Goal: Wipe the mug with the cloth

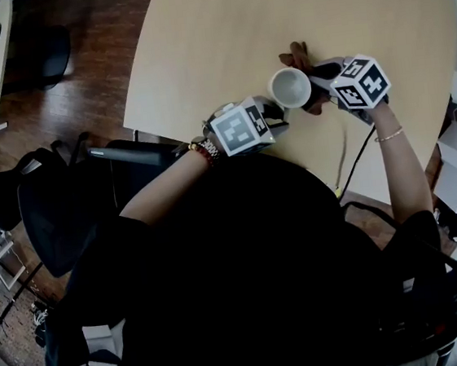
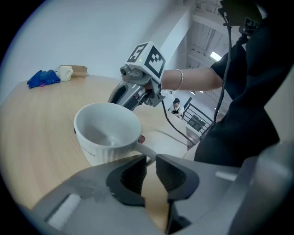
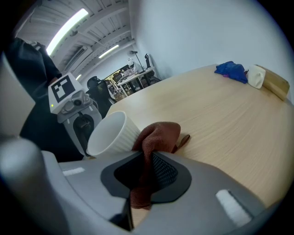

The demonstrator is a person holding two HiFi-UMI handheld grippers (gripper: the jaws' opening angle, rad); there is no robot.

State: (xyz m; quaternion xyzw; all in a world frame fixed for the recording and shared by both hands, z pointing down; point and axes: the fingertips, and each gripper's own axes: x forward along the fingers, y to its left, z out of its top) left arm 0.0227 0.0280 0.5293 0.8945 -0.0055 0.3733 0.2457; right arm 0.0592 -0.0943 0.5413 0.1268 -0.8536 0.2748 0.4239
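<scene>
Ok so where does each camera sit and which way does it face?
Head view: on the person's head, looking down at the pale wooden table; both arms and torso show.
Left gripper view: on the left gripper, facing the white ribbed mug; own jaws show.
Right gripper view: on the right gripper, facing the brown cloth; own jaws show.
Shared: the mug, in all three.

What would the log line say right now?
left tool: shut on mug handle | right tool: shut on cloth | cloth: touching mug side
</scene>
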